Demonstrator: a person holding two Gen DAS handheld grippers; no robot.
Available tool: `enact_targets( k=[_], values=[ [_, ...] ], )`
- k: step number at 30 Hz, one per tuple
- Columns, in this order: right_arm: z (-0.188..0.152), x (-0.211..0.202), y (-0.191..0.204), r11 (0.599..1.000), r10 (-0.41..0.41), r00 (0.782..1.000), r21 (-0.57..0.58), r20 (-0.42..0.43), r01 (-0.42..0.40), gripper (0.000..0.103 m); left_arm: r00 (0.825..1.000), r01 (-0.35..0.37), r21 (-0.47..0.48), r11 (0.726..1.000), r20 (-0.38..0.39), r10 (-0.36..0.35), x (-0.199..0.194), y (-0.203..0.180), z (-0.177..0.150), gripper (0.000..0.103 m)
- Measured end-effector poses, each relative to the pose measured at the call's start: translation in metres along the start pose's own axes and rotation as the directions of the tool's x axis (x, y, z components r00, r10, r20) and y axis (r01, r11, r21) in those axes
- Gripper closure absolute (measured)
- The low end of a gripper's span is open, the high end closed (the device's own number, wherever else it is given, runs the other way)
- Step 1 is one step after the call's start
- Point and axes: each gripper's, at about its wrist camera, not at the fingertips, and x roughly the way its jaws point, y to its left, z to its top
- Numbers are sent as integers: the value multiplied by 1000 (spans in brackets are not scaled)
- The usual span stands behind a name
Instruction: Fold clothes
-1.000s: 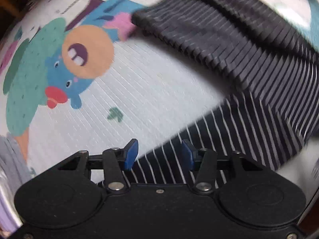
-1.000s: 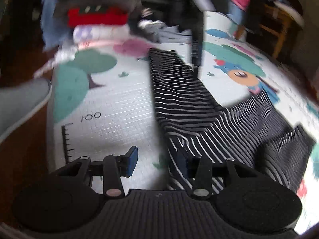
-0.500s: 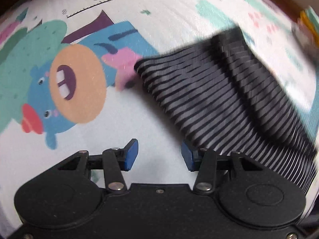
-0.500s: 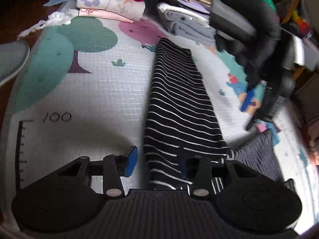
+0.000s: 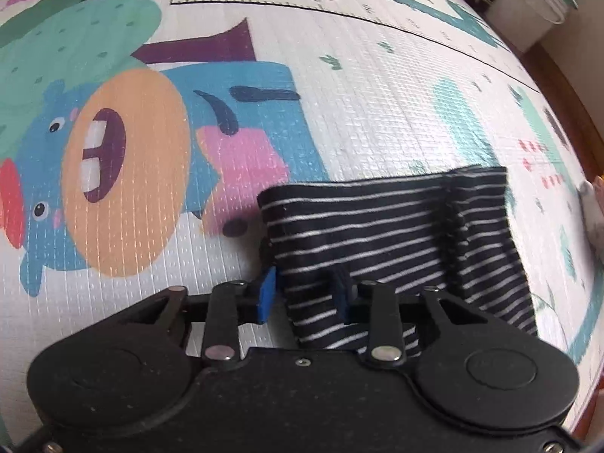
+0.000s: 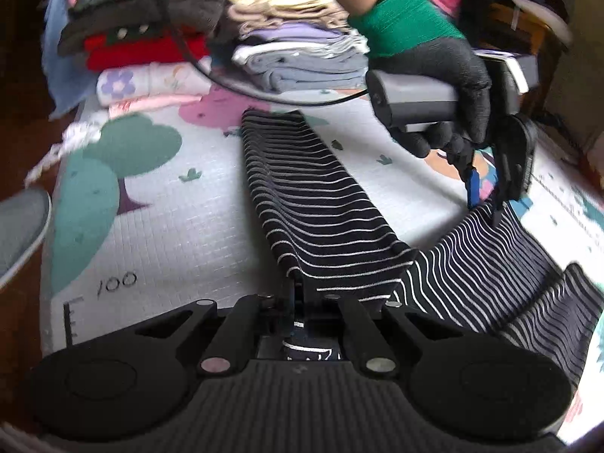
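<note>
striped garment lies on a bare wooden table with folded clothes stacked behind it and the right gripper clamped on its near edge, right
Not quite. The right wrist view shows the striped garment lying on a cartoon-printed play mat, not a bare wooden table. The rest holds: folded clothes are stacked behind it and the right gripper is clamped on its near edge.

The near end of the striped garment [image 6: 324,204] disappears under the right gripper [image 6: 298,294], so its fingers' pads are hidden in the cloth. In the left wrist view the left gripper [image 5: 307,290] has one finger half buried in the fabric. The stacked clothes [image 6: 151,19] at the back are cut off by the top edge, and the gloved hand [image 6: 445,64] loses its arm there. A grey shape [image 6: 20,230] at the left edge is too cropped to identify.
</note>
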Motion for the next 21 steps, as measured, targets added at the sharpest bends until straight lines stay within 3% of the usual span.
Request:
enact_targets(
  k=[2,7,8,9,17,21],
  values=[
    [-2,-3,-5,999,6,1000,36,17,-7,97,1000,-1,-7,1000,9,1,-1,1,1,96],
    [-4,-7,-16,992,30,999,123,39,-34,97,1000,11,-32,999,18,-11,0,5,4,94],
    [-4,-7,-18,990,35,999,137,41,-40,97,1000,12,-47,999,24,-11,0,7,5,82],
    [-5,-8,-19,989,36,998,142,43,-41,97,999,12,-69,998,34,-10,0,10,5,78],
    [-10,-10,-21,980,51,997,187,56,-61,97,995,60,-180,982,90,-45,-5,43,10,77],
    [-10,-10,-21,977,57,996,204,69,-70,97,986,140,-205,969,116,-118,-9,61,7,77]
  ],
)
